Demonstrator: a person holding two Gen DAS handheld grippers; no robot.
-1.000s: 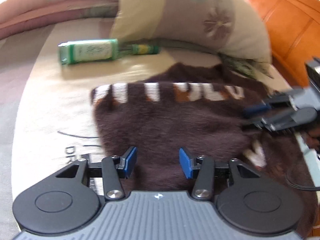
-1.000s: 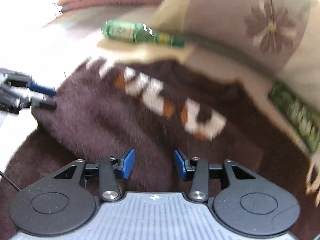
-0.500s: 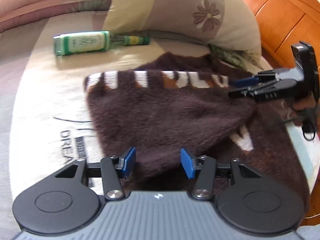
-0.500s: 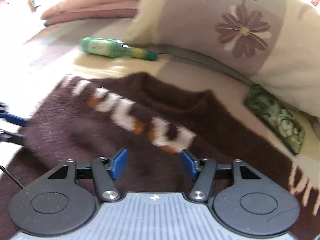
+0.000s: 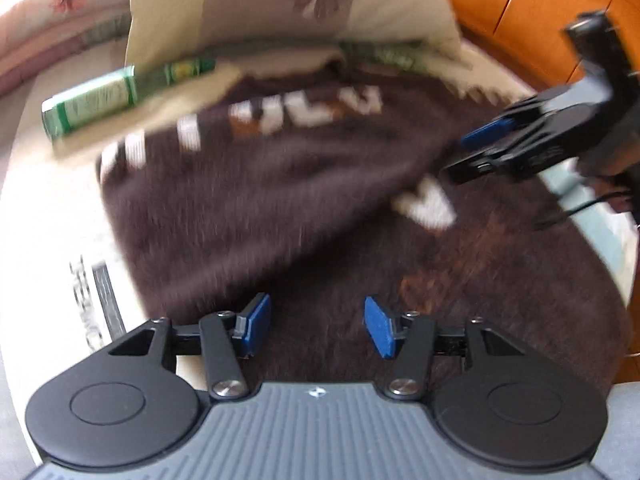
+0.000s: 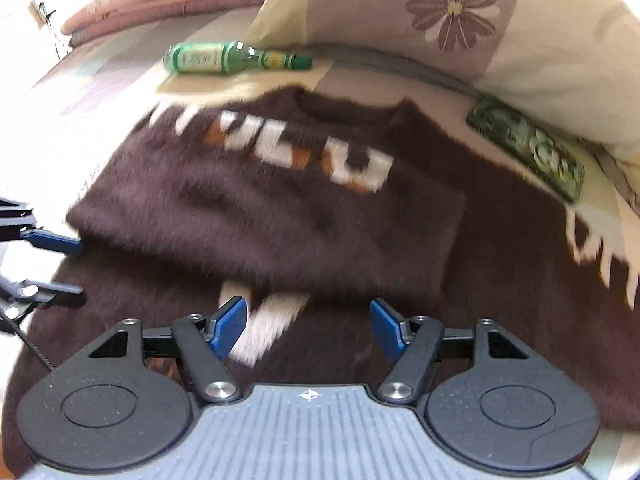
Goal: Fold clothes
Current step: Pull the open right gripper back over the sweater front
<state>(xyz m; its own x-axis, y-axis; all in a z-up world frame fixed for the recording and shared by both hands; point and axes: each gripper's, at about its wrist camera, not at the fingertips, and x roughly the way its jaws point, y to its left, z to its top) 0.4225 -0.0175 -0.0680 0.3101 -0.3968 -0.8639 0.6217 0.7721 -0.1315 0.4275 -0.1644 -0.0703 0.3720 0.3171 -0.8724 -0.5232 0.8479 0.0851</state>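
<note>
A fuzzy dark-brown sweater (image 6: 280, 216) with white and orange lettering lies spread on the bed (image 6: 100, 92), one part of it folded over the rest so that a lettered band runs across the top. The right gripper (image 6: 308, 326) hangs above the near edge of that folded flap – its blue pads (image 6: 230, 322) stand wide apart and are spreading further, with only the sweater's pile below them and nothing pressed between them. The left gripper (image 5: 316, 326) hovers over the lower part of the same garment, just right of its left edge; its jaws stand apart too, about half way, and clamp nothing.

In the left wrist view the right gripper shows at the far right edge of the folded flap (blurred, so whether it touches the cloth cannot be told). In the right wrist view the left gripper's fingers (image 6: 52, 242) sit at the flap's left edge, one blue pad right against the fuzz.

Beyond the sweater a green glass bottle (image 6: 236, 58) lies on its side, near a floral pillow (image 6: 460, 20) – a flat green packet (image 6: 528, 148) rests beside the pillow's lower edge, just off the sweater's shoulder. An orange wooden headboard (image 5: 520, 12) stands behind
</note>
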